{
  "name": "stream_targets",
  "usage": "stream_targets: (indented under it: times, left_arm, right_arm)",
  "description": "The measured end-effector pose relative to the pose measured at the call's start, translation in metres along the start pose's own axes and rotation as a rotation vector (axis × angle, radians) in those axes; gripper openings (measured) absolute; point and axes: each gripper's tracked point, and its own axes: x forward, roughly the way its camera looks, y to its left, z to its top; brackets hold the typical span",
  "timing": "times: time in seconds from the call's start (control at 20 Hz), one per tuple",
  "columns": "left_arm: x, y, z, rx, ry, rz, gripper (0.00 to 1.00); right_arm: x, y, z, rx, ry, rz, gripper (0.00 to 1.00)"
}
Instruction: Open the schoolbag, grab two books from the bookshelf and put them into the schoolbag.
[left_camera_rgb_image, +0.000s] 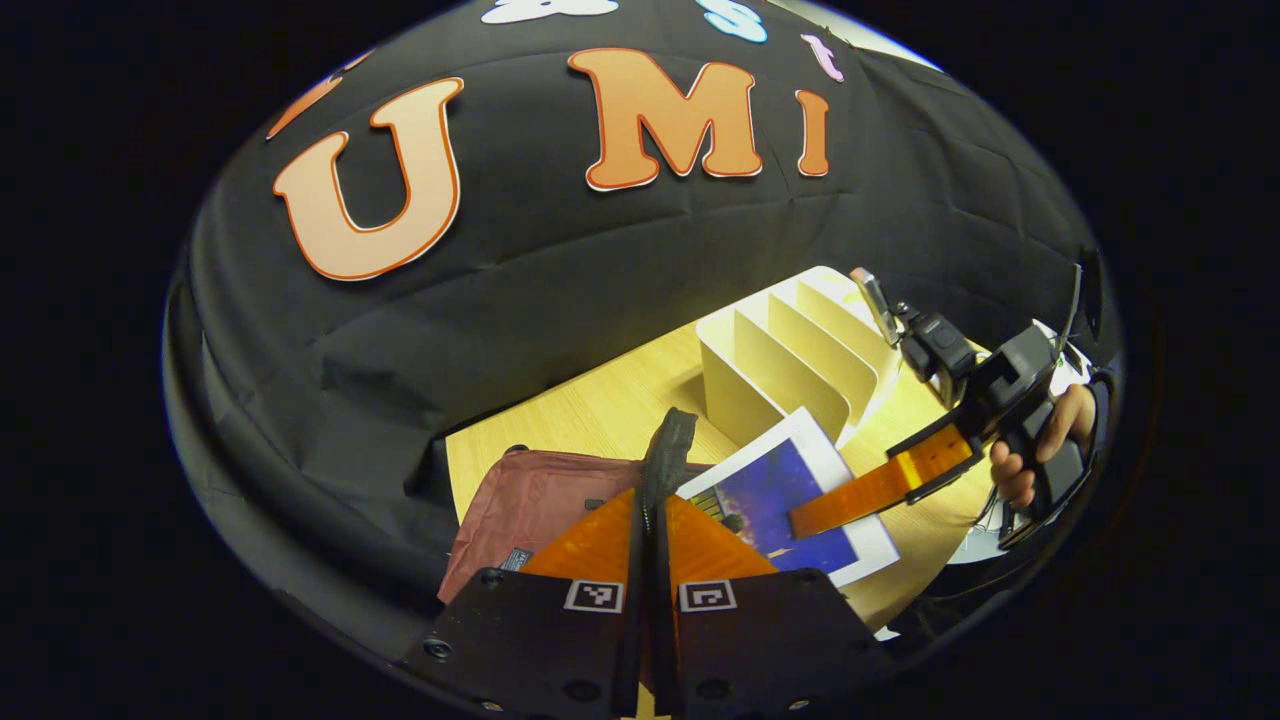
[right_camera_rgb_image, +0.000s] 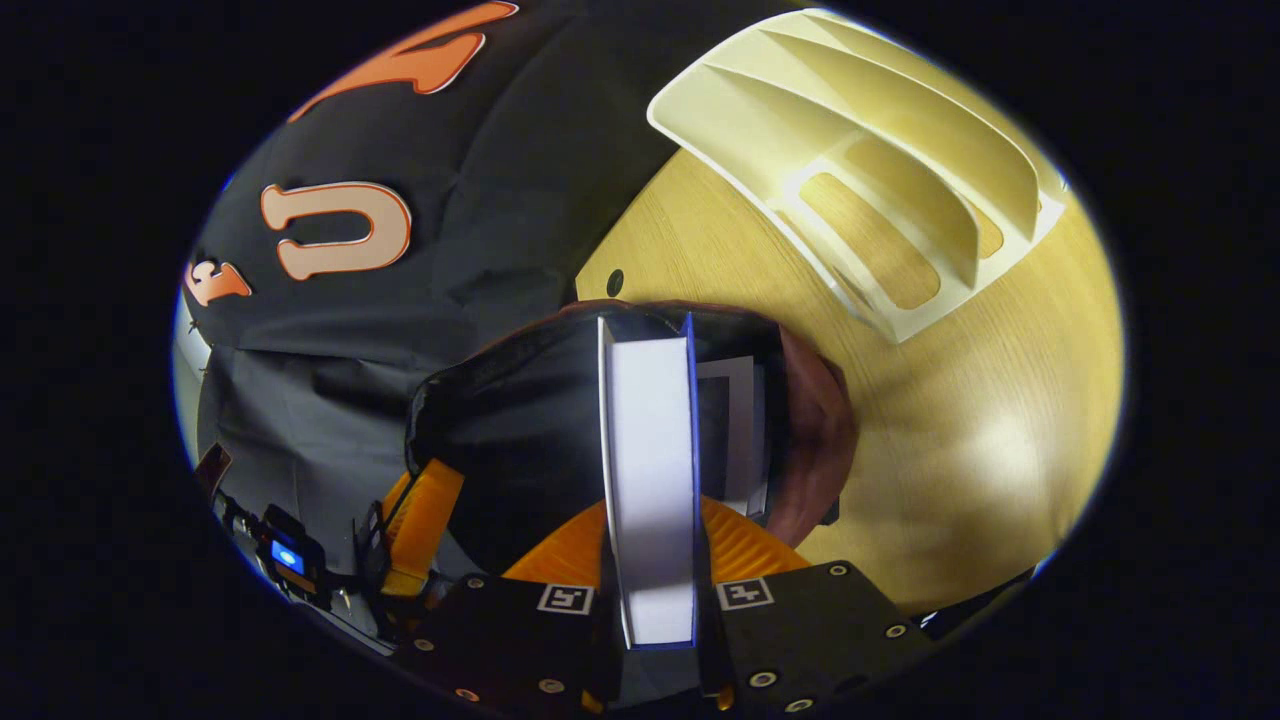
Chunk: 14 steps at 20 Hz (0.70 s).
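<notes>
Maroon fabric marks the schoolbag (left_camera_rgb_image: 520, 510), which lies on the wooden table (left_camera_rgb_image: 590, 410) with its mouth pulled up by a dark strap (left_camera_rgb_image: 668, 455); the left gripper (left_camera_rgb_image: 652, 520) has its two fingers pressed together on that strap, with no gap beyond the strap's thickness. In the right gripper view the right gripper (right_camera_rgb_image: 650, 560) is closed on a book (right_camera_rgb_image: 650, 470), both fingers pressing its covers, the white page edge standing upright between them and the far end reaching into the bag's dark open mouth (right_camera_rgb_image: 520, 430). Just beside it, inside the opening, a second book (right_camera_rgb_image: 735, 430) stands on edge. The left gripper view shows what the other cannot: the held book's blue and white cover (left_camera_rgb_image: 790, 500), the right gripper coming in from the side, and the hand (left_camera_rgb_image: 1040, 450) that grips its handle. The cream bookshelf (right_camera_rgb_image: 860, 170) stands on the table beyond the bag, its slots bare, well apart from both grippers. The bag's raised rim hides the books' lower ends.
</notes>
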Motion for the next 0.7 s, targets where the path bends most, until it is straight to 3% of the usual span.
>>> stream_targets:
  times: [0.35, 0.7]
  left_arm:
    - [0.0, -0.011, 0.006, -0.002, -0.019, -0.017, 0.06]
    - [0.0, -0.024, 0.012, -0.005, -0.021, -0.037, 0.06]
  right_arm:
    - [0.03, 0.005, -0.001, 0.091, -0.026, 0.08, 0.3]
    - [0.059, 0.01, -0.004, 0.108, -0.069, 0.131, 0.3]
